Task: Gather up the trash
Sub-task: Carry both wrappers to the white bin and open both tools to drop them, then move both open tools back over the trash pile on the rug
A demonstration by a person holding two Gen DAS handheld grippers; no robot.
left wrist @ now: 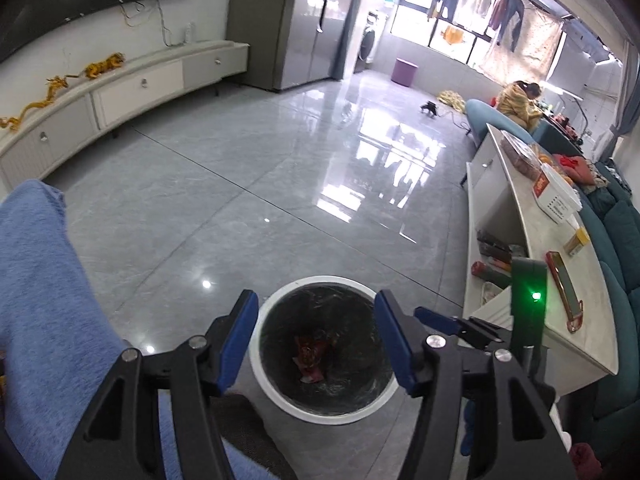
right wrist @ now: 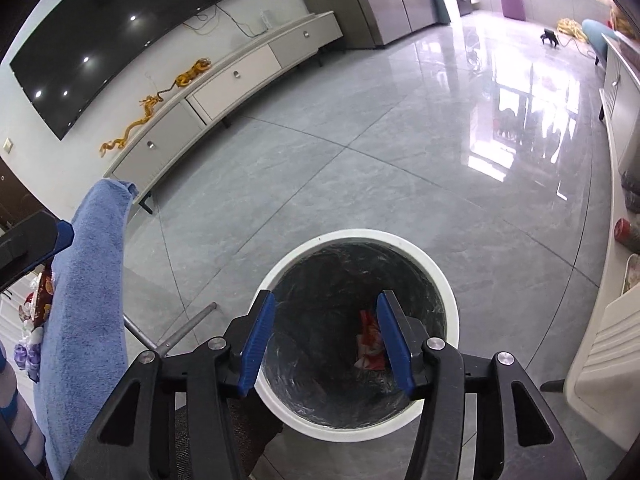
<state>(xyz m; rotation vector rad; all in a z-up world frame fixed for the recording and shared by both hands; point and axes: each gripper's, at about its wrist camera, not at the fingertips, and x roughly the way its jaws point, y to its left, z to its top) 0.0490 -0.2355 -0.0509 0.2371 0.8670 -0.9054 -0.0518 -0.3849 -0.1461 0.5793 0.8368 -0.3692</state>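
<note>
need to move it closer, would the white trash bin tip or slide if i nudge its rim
The white trash bin probably slides: the glossy tile floor looks slick. It likely feels light, holding only a red wrapper. A push at the rim could tip it.

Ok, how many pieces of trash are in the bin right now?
1 that shows: a red wrapper lying at the bottom of the white-rimmed bin, below both open tongs. The dark liner could hide more.

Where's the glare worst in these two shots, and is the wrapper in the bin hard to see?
Left wrist view: window glare washes out the floor; the wrapper in the trash bin looks dim. Right wrist view: similar floor glare at upper right; the wrapper shows brighter, partly behind a finger.
</note>
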